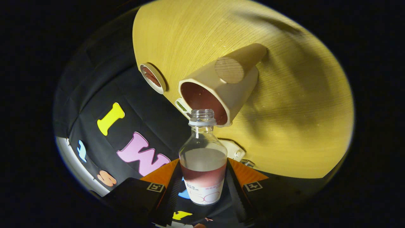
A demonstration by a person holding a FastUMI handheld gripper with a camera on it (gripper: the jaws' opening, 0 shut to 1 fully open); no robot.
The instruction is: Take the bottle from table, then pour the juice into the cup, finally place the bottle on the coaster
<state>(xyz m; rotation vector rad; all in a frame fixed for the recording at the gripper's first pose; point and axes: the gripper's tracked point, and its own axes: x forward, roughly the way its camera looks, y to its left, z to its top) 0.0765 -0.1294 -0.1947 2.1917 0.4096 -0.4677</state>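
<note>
Gripper view: the gripper (pixel 202 183) clamps the bottle (pixel 202 164), both fingers pressing its sides. Its open mouth touches the cup (pixel 221 91) rim; the coaster (pixel 152 78) sits beside on the table (pixel 284 126)

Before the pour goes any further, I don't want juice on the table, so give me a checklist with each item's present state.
1. Gripper shut on the bottle: ok, both fingers press its sides.
2. Bottle cap off: ok, the neck is open.
3. Bottle mouth lined up with the cup: ok, it sits at the cup's rim.
4. Juice left in the bottle: ok.
5. Coaster free: ok, nothing on it.
6. Table free of spilled juice: cannot tell.
</note>
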